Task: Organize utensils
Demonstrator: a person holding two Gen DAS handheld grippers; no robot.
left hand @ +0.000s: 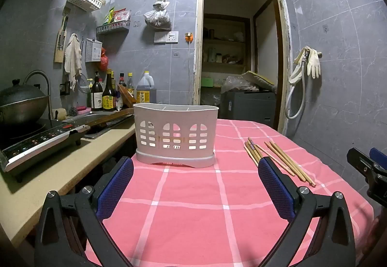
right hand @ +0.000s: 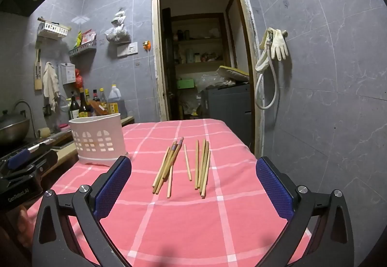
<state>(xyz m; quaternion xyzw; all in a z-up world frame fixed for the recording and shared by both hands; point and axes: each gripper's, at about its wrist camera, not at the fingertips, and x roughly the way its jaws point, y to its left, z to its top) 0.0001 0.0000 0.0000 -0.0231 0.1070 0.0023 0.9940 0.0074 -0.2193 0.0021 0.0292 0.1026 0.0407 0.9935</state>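
Several wooden chopsticks (right hand: 183,167) lie loose in two bunches on the pink checked tablecloth (right hand: 193,230). They also show in the left wrist view (left hand: 278,158), to the right. A white slotted utensil holder (left hand: 175,135) stands upright on the cloth at the table's left side; it also shows in the right wrist view (right hand: 98,138). My left gripper (left hand: 195,170) is open and empty, facing the holder from a short way back. My right gripper (right hand: 193,170) is open and empty, facing the chopsticks just short of their near ends.
A counter (left hand: 72,170) left of the table holds an induction cooker (left hand: 41,143), a wok (left hand: 21,102), a sink and sauce bottles (left hand: 108,95). A doorway (left hand: 239,49) opens behind the table. Gloves and a hose (left hand: 307,66) hang on the right wall.
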